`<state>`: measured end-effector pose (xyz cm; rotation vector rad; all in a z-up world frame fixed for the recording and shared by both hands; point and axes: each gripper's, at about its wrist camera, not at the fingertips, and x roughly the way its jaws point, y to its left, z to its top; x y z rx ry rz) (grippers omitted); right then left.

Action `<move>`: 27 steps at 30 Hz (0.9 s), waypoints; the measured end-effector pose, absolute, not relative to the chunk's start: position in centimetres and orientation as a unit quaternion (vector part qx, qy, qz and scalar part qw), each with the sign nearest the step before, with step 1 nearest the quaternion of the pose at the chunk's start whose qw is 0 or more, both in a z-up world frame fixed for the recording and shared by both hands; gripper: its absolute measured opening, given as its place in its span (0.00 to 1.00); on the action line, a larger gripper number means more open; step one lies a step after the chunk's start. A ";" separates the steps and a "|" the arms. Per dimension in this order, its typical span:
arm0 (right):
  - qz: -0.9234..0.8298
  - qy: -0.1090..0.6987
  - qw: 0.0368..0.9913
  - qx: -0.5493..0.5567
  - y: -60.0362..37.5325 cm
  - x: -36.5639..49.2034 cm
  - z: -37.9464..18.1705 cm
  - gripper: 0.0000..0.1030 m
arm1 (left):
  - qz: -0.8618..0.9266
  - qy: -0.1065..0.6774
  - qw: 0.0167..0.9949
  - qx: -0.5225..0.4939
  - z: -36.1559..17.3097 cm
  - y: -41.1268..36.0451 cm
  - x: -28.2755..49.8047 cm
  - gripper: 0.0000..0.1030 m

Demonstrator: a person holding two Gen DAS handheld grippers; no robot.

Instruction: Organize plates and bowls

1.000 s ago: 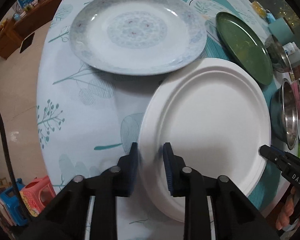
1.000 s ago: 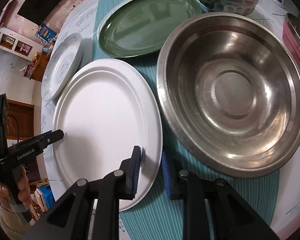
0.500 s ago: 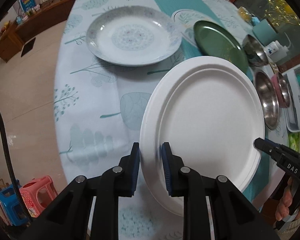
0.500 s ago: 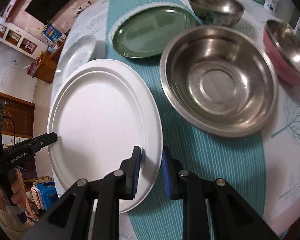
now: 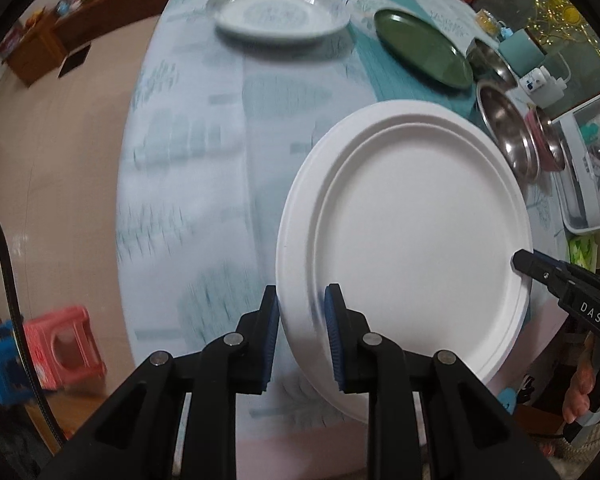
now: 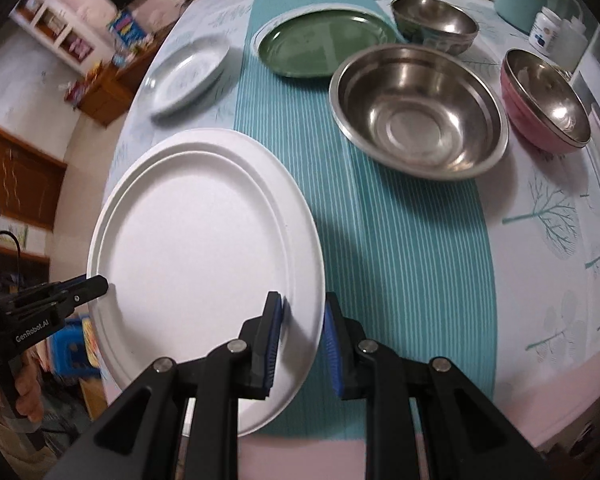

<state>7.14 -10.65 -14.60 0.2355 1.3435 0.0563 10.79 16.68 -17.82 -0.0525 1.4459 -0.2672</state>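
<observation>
Two grippers on one white plate (image 5: 416,240), lifted clear of the counter (image 5: 204,152) over its near edge. Left gripper (image 5: 300,332): fingers pinching the plate's left rim. Right gripper (image 6: 300,336): fingers pinching the opposite rim. Patterned plate (image 5: 280,16) and green plate (image 6: 324,46) flat at the far side. Large steel bowl (image 6: 418,110) on the striped runner (image 6: 400,240), just right of the white plate; small steel bowl (image 6: 434,24) and pink bowl (image 6: 544,100) beyond. Bare cloth between the dishes.
</observation>
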 end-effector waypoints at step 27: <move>0.084 0.659 0.747 0.024 -9.5 4.6 -19.2 0.21 | -0.046 0.687 0.725 -0.031 -21.6 16.0 5.0 0.21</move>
